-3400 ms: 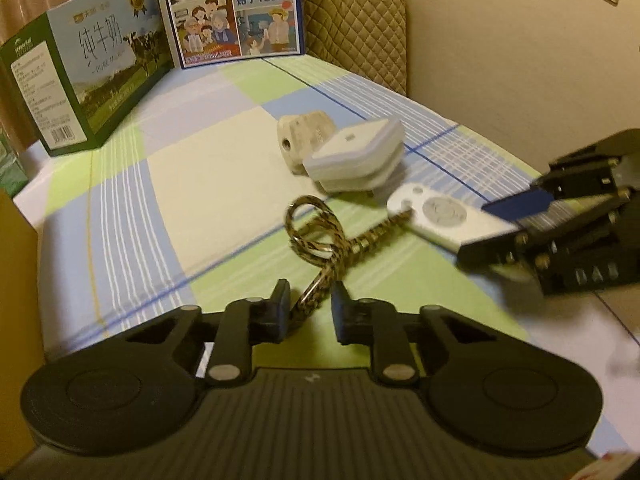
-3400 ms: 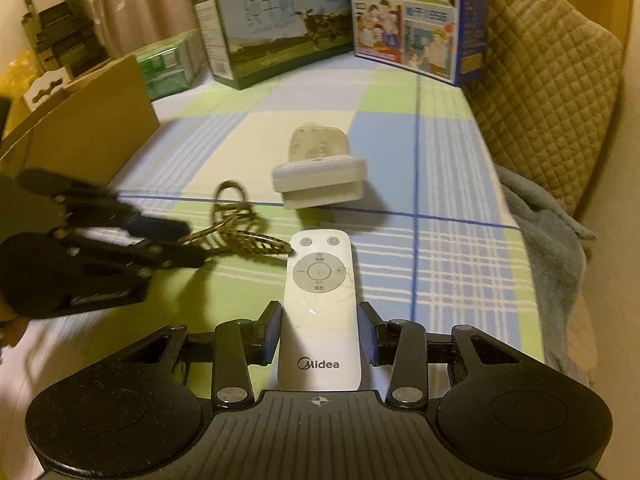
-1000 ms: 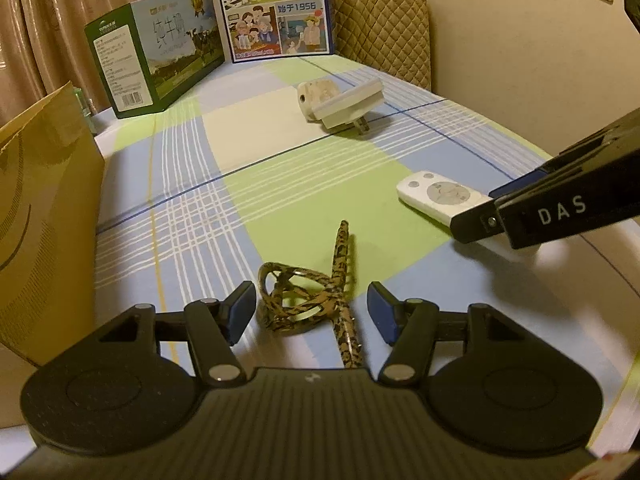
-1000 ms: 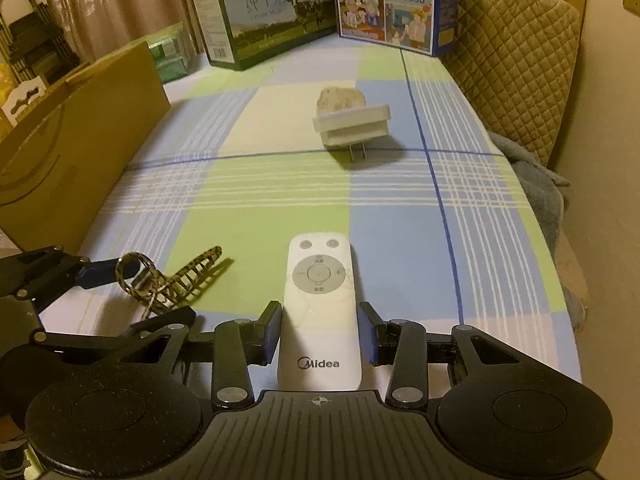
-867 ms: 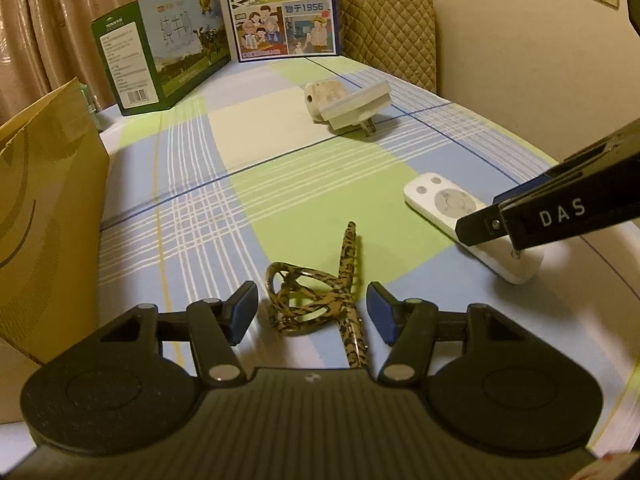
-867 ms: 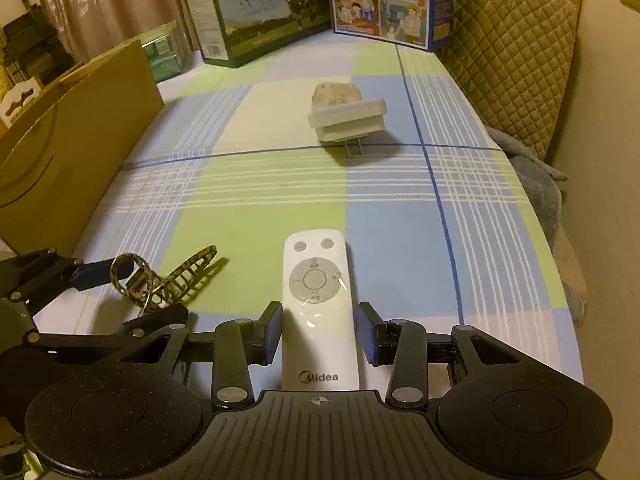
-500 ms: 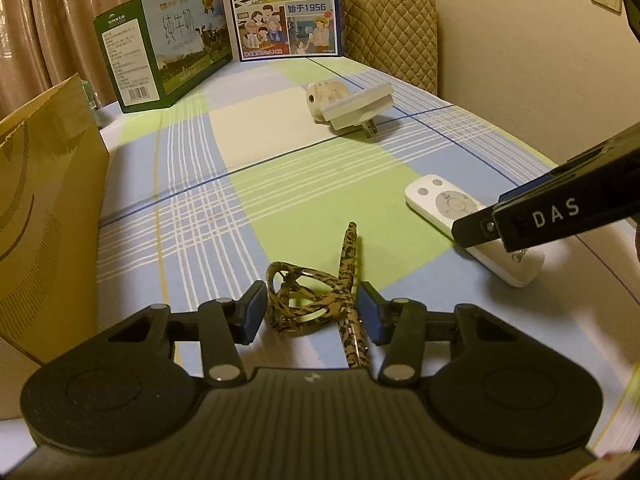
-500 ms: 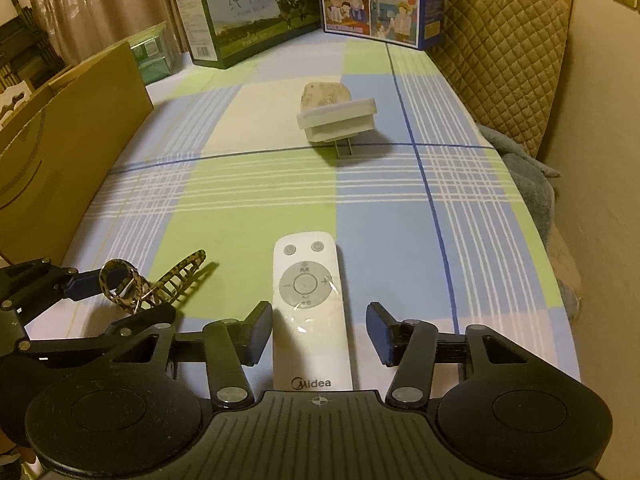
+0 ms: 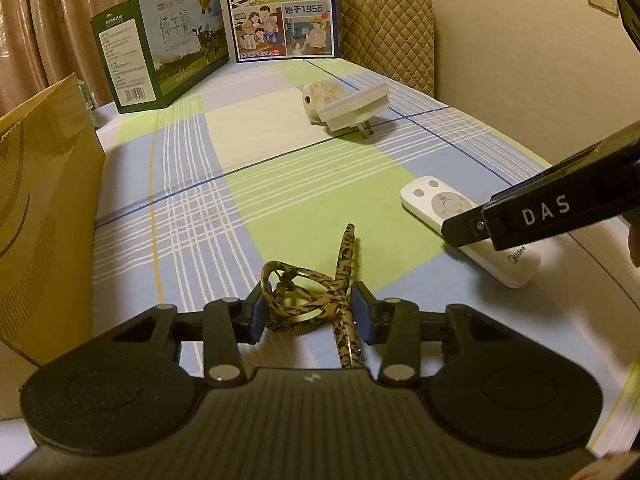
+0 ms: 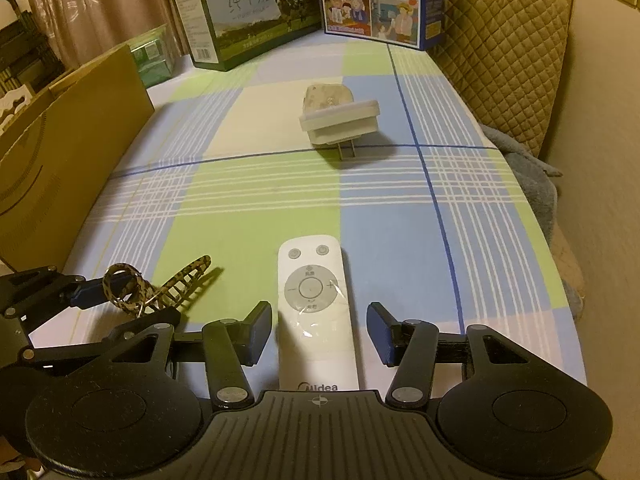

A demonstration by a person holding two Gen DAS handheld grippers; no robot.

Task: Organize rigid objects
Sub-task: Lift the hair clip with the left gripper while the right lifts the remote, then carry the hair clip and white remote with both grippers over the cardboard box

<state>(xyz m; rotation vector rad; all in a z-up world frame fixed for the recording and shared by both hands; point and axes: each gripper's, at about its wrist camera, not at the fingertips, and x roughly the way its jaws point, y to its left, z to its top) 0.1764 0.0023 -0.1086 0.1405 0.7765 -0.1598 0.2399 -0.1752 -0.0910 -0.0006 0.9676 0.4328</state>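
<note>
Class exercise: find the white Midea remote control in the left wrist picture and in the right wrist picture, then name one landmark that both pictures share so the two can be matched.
Left wrist view: the white remote lies at right of centre on the checked cloth, partly behind the right gripper.
Right wrist view: the remote lies at bottom centre, between the open fingers, untouched.
Shared landmark: the white plug adapter further up the cloth.

Glossy plastic remote [image 10: 316, 312]; matt checked cloth [image 10: 248, 208]
</note>
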